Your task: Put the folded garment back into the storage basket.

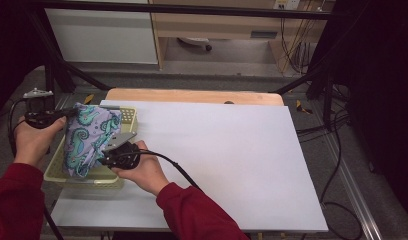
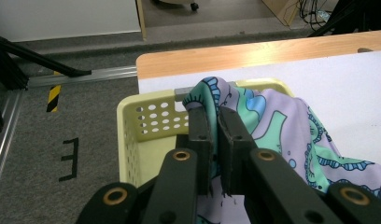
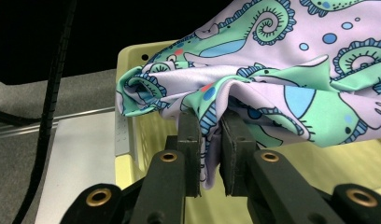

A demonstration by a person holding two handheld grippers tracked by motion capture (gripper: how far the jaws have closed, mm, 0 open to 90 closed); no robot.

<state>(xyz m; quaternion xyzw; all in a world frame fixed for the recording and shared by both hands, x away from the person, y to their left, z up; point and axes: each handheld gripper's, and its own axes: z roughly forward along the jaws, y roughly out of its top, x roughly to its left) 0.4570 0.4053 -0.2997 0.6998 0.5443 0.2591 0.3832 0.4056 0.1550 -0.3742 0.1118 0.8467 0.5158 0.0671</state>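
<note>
A lilac cloth (image 1: 89, 137) printed with teal and blue seahorses hangs stretched over a pale yellow perforated basket (image 1: 56, 170) at the table's left edge. My left gripper (image 1: 67, 113) is shut on the cloth's far upper edge; in the left gripper view its pads pinch the fabric (image 2: 272, 126) above the basket's rim (image 2: 132, 105). My right gripper (image 1: 103, 155) is shut on the cloth's near lower edge, and in the right gripper view the bunched fabric (image 3: 272, 79) sits between the jaws over the basket (image 3: 146, 135).
A white sheet (image 1: 217, 160) covers the table, whose wooden far edge (image 1: 192, 95) shows beyond it. Black cables (image 1: 337, 165) trail on the floor at the right. A dark frame bar (image 1: 192, 9) crosses the back, with grey carpet on the left.
</note>
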